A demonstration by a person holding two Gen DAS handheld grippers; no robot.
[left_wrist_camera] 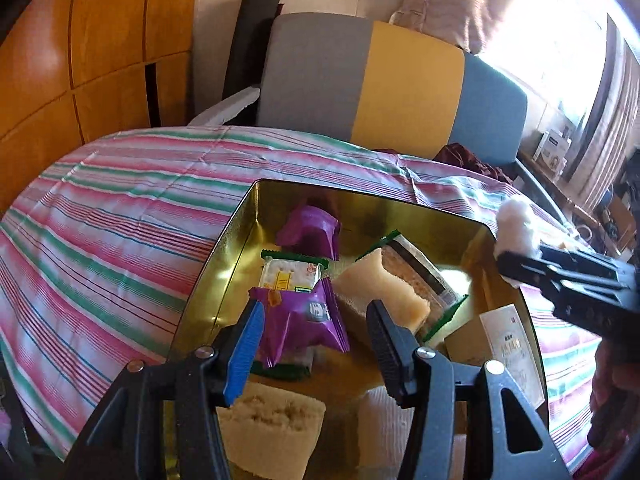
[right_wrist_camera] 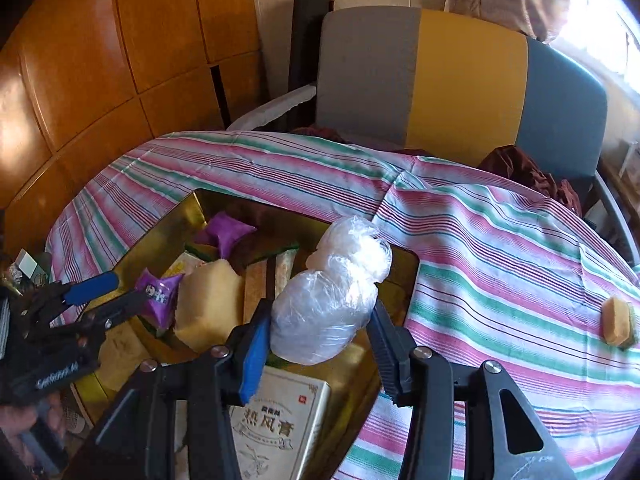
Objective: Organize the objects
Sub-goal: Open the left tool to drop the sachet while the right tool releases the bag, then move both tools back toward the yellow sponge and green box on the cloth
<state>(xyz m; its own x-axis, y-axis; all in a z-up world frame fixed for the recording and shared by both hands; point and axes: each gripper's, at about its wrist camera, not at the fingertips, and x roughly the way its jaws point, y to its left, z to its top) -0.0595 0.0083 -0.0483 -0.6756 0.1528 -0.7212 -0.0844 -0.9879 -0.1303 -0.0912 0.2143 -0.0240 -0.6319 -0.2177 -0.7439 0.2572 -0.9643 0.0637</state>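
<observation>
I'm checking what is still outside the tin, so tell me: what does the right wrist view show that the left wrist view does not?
Only the right wrist view: a yellow sponge lying on the striped cloth outside the tin, and the clear plastic bag between the right hand-held gripper fingers.
Only the left wrist view: a green-edged cracker packet inside the tin.
Both: the gold tin, the purple snack packet and the printed box.

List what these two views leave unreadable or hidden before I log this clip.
- Bag contents: right wrist view, crinkled plastic blurs them.
- Right tongs: whether both pads press the bag; it covers the contact.
- Box text: right wrist view, lower part cut off by the tongs.
- Tin floor near the camera: left wrist view, left tongs cover it.
</observation>
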